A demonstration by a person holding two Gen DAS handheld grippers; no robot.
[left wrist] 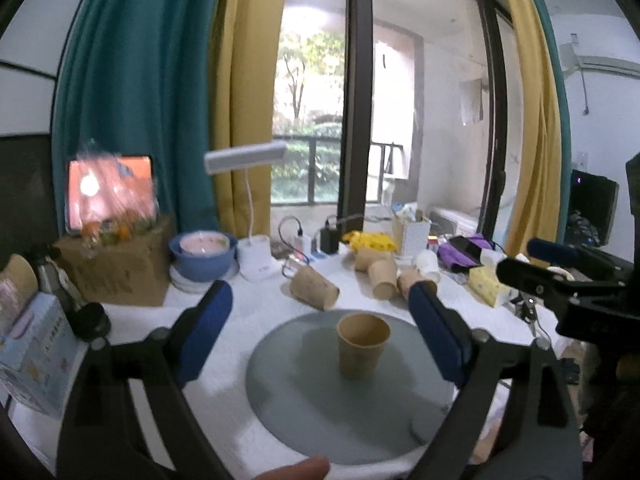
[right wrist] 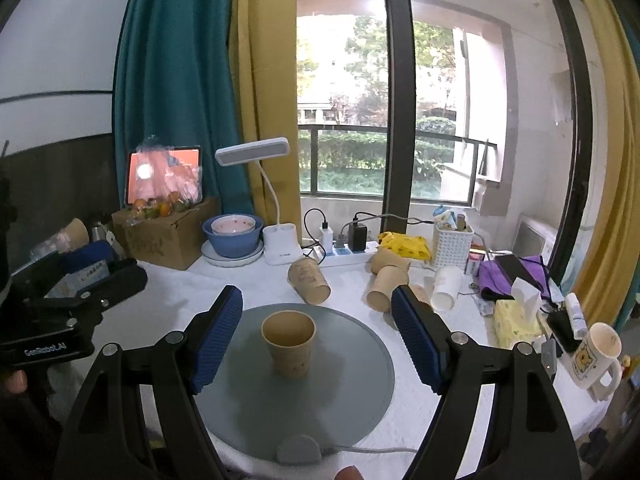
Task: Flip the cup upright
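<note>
A brown paper cup [left wrist: 362, 345] stands upright, mouth up, in the middle of a round grey mat [left wrist: 304, 404]. It also shows in the right wrist view [right wrist: 290, 344] on the mat [right wrist: 352, 376]. My left gripper [left wrist: 320, 320] is open and empty, held back from the cup. My right gripper [right wrist: 318, 320] is open and empty, also short of the cup. The right gripper shows at the right edge of the left wrist view [left wrist: 560, 276]. The left gripper shows at the left edge of the right wrist view [right wrist: 80, 288].
Several brown paper cups [right wrist: 310, 280] lie on their sides behind the mat, with a white cup [right wrist: 446, 288]. A blue bowl [right wrist: 232, 232], desk lamp [right wrist: 280, 240], cardboard box [right wrist: 164, 232], white basket [right wrist: 452, 244], tissue pack [right wrist: 516, 320] and mug [right wrist: 596, 356] crowd the white table.
</note>
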